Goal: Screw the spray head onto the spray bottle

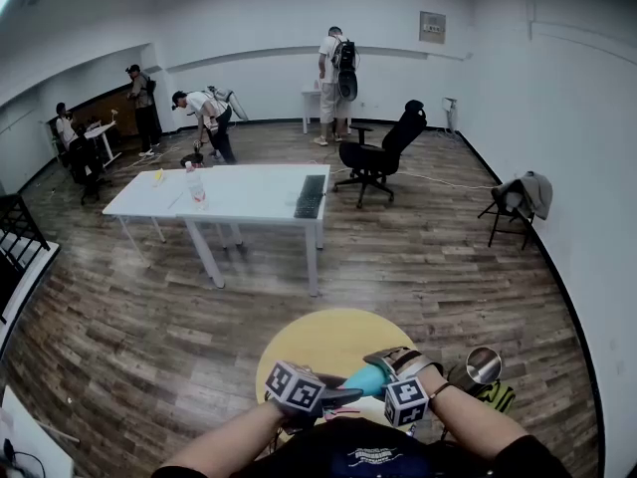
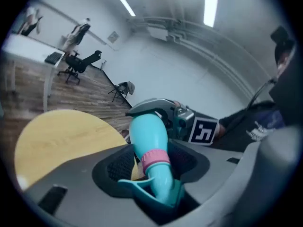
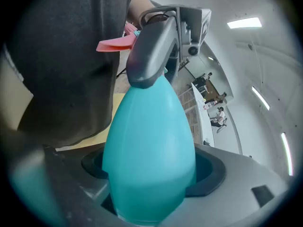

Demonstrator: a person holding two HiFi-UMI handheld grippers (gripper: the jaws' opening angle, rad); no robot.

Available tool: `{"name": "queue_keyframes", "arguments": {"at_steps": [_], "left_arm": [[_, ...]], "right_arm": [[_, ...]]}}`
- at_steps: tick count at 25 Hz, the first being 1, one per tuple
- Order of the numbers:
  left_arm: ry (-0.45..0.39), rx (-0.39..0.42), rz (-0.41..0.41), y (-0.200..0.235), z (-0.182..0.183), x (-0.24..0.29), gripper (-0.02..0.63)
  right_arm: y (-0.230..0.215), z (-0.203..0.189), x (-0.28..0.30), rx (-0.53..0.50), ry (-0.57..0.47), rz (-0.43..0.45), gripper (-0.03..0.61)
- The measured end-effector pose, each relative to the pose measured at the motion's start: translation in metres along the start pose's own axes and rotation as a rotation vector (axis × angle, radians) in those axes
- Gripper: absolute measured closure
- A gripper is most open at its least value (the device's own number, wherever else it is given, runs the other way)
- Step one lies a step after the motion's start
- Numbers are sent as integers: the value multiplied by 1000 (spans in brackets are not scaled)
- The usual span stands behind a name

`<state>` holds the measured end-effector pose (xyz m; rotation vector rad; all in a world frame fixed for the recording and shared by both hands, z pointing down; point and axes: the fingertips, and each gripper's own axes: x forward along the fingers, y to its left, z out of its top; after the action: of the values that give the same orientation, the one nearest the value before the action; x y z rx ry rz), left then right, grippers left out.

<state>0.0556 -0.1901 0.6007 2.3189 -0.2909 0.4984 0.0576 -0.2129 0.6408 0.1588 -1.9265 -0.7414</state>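
Between the fingers (image 3: 227, 174) of the right gripper (image 3: 149, 174) sits the wide teal belly of the spray bottle (image 3: 149, 141), and both fingers press against its sides. The bottle narrows away from them toward the left gripper (image 2: 154, 162). That gripper's fingers (image 2: 71, 174) are closed around the teal spray head (image 2: 158, 186), whose trigger juts out to one side near the base of the fingers. A pink collar (image 2: 155, 159) rings the joint where the head meets the bottle's neck, and the two parts sit in line with each other. The bottle thus spans the gap between the two grippers, each holding one end. In the head view the pair is close to the person's chest, and a marker cube (image 1: 296, 386) on the left gripper and another (image 1: 406, 402) on the right flank the bottle. Both bare forearms reach in from the bottom edge. The grippers hang over the near edge of a round yellow surface (image 1: 318, 342), which stands on a dark wood floor (image 1: 149, 317). Farther off is a long white table (image 1: 249, 192) with a black office chair (image 1: 383, 152) beside it. A folding chair (image 1: 513, 207) draped with grey cloth stands by the right wall. Several people (image 1: 209, 118) are at the far end of the room.
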Motion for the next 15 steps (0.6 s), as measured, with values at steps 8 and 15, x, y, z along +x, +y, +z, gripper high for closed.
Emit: {"name": "queue_keyframes", "arguments": {"at_steps": [8, 15], "left_arm": [[-188, -31, 9, 2, 25, -22, 347], [-358, -358, -109, 27, 26, -77, 295]], "right_arm": [[0, -6, 0, 90, -24, -8, 126], [-21, -30, -4, 135, 24, -100, 126]]}}
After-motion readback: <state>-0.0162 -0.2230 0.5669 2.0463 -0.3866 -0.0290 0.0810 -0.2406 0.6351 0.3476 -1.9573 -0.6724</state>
